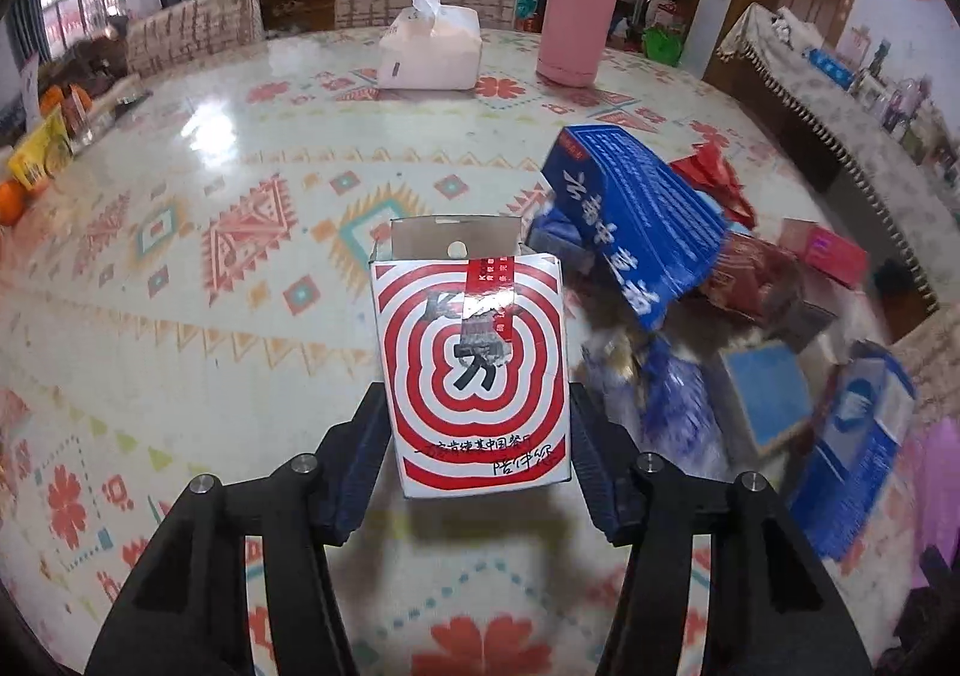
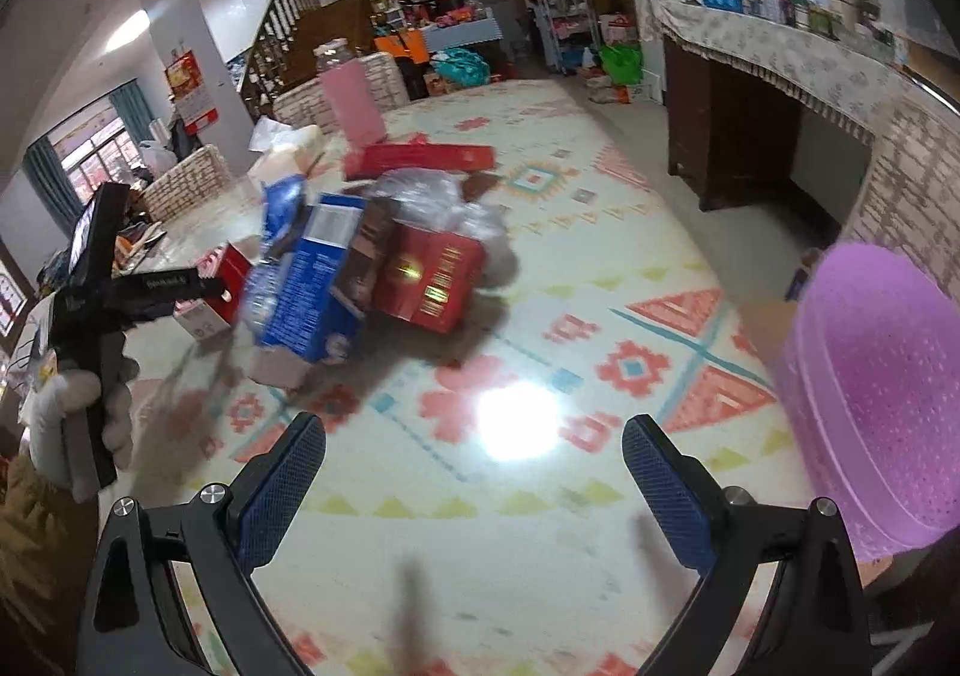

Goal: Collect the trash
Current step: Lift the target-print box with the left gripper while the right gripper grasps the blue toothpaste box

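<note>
Two grippers over patterned bench (image 1: 180,256). Left gripper (image 1: 477,424): jaws pinching red-and-white ringed cardboard carton (image 1: 474,370), upright, near centre. Right gripper (image 2: 474,490): jaws spread, empty. Heap of blue and red boxes (image 2: 372,268) far left; purple perforated plastic basket (image 2: 876,400) right.

black gripper (image 2: 474,487), blue textured pads (image 2: 282,490)

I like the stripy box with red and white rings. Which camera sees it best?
The left wrist view: the red-and-white ringed box sits centre, sharp, between the left gripper fingers, its top flap open. The right wrist view shows only a blurred corner of it beside the pile of boxes.
</note>
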The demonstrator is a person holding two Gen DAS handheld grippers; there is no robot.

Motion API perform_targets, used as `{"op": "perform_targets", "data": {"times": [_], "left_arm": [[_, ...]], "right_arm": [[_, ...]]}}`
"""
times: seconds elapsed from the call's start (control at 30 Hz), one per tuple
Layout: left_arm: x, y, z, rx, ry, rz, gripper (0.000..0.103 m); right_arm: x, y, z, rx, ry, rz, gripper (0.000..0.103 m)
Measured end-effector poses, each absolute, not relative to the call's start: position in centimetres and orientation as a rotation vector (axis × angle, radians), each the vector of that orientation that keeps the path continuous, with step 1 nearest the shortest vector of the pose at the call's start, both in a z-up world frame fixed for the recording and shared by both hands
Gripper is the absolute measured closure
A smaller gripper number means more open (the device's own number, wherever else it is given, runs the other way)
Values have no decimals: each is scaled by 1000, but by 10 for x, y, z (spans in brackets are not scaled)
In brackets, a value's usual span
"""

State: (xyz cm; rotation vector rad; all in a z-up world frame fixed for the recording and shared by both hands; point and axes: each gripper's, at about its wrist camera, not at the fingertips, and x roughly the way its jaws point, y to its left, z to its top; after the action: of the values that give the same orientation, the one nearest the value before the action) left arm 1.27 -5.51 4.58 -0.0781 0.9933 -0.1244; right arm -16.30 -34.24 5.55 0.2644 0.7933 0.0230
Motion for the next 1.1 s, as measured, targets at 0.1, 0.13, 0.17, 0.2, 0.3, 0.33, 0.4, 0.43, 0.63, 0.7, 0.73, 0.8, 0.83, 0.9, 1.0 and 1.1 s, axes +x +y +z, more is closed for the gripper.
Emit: {"op": "perform_targets", "data": {"times": [0.1, 0.13, 0.17, 0.2, 0.3, 0.33, 0.4, 0.43, 0.63, 0.7, 0.73, 0.8, 0.83, 0.9, 1.0, 1.1], "left_arm": [[-4, -47, 53, -112, 974, -148, 47], [-11, -43, 57, -127, 964, -157, 47], [-17, -41, 60, -134, 956, -165, 47], [-22, -40, 62, -138, 947, -171, 47], [-43, -35, 71, -130, 913, -177, 47], [-51, -34, 75, -118, 896, -175, 47], [-63, -34, 79, -90, 870, -163, 46], [-66, -34, 80, -80, 861, -160, 46], [-88, -36, 87, -21, 804, -149, 46], [-91, -35, 87, -13, 795, -153, 46], [-93, -34, 87, -13, 794, -157, 46], [-95, -31, 86, -12, 794, -159, 46], [-96, -30, 85, -13, 794, -158, 46], [-99, -25, 85, -15, 791, -151, 46], [-103, -19, 85, -17, 785, -143, 46], [-110, -17, 88, -6, 769, -132, 46]], "right_arm": [[-148, -325, 62, 252, 775, 46, 2], [-140, -320, 63, 253, 771, 51, 2], [-136, -317, 64, 255, 771, 54, 2], [-127, -312, 64, 262, 770, 56, 2], [-101, -301, 63, 258, 766, 23, 2], [-92, -297, 61, 256, 771, 4, 2], [-79, -293, 57, 267, 783, -13, 7], [-72, -289, 55, 272, 790, -22, 8], [-56, -269, 46, 237, 815, -68, 20], [-56, -266, 45, 229, 812, -72, 38], [-58, -266, 45, 233, 810, -67, 39], [-62, -269, 48, 243, 803, -67, 47], [-65, -269, 48, 251, 799, -63, 48], [-72, -273, 52, 271, 789, -48, 51], [-85, -276, 58, 285, 767, -34, 51], [-97, -274, 64, 289, 752, -15, 51]]}}
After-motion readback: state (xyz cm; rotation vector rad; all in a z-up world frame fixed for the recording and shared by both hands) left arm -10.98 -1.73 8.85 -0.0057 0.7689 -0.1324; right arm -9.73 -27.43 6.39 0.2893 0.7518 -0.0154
